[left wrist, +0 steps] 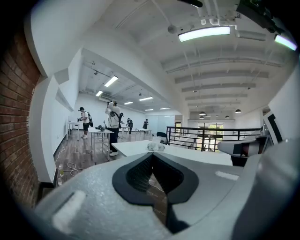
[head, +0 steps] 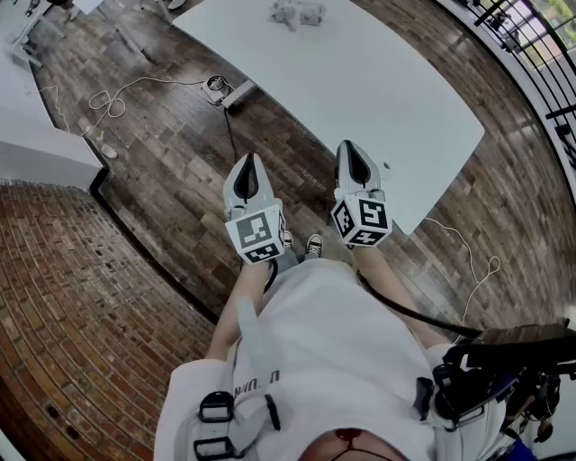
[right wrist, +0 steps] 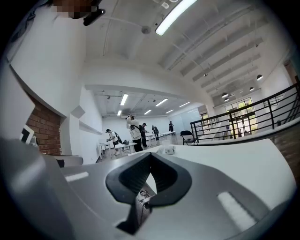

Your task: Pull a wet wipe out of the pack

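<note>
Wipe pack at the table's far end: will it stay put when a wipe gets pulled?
Probably not. The wipe pack looks small, soft and crumpled, so likely light and floppy. The white table looks smooth, so it may slide or lift unless held down.

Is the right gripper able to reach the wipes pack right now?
Probably not. The wipes pack lies at the far end of the table, while the right gripper sits by the near edge, fingers shut. Nothing blocks the way; it's just far off.
</note>
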`<state>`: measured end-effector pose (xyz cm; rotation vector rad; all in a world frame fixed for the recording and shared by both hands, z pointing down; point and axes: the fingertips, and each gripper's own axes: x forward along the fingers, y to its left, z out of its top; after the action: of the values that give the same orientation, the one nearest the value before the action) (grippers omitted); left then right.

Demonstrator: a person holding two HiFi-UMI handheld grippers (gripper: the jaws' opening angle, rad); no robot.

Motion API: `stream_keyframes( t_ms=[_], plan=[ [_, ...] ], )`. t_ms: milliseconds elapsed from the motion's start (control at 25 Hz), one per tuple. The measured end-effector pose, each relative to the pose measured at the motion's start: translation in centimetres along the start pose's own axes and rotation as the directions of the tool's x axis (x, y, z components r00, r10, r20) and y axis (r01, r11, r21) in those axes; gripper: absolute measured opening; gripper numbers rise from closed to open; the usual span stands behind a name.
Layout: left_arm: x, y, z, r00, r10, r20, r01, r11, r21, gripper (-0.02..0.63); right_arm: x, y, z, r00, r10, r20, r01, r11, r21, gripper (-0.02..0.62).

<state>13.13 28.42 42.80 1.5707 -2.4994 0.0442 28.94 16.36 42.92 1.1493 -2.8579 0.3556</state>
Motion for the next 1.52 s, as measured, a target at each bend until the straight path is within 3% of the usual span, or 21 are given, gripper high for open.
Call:
stream_keyframes(
  t_ms=[360, 640, 800, 960, 1160, 1520],
  plan=[
    [-1.0, 4.2, -1.2, 1.0, 0.013, -0.02, -0.013, 1.0, -0.011, 0.003, 0.1, 2.3, -0.4, 1.0, -0.023, 0.007, 0.023, 0.999, -0.024, 0.005],
    [0.9, 2.7, -1.2, 0.997, -0.07, -0.011, 0.07, 0.998, 0.0, 0.003, 0.1, 1.7, 0.5, 0.997, -0.067, 0.033, 0.068, 0.997, -0.039, 0.005],
    [3.1, 3.7, -1.5, 0.998, -0.051, -0.025, 0.051, 0.999, -0.001, 0.003, 3.1, 1.6, -0.1, 0.999, -0.047, 0.02, 0.048, 0.998, -0.032, 0.005],
    [7.8, 6.3, -1.1, 0.999, 0.002, -0.037, -0.001, 1.0, 0.021, 0.003, 9.8, 2.7, -0.1, 1.0, 0.017, 0.022, -0.016, 0.999, -0.028, 0.005],
    [18.0, 6.3, 0.9, 0.999, 0.008, -0.046, -0.006, 0.999, 0.036, 0.003, 19.6, 0.9, 1.5, 0.997, 0.083, 0.004, -0.083, 0.996, -0.011, 0.005],
    [28.6, 7.4, 2.8, 0.998, -0.02, -0.06, 0.022, 0.999, 0.046, 0.003, 29.2, -1.8, 1.2, 0.996, 0.074, -0.04, -0.073, 0.997, 0.02, 0.005]
  ],
)
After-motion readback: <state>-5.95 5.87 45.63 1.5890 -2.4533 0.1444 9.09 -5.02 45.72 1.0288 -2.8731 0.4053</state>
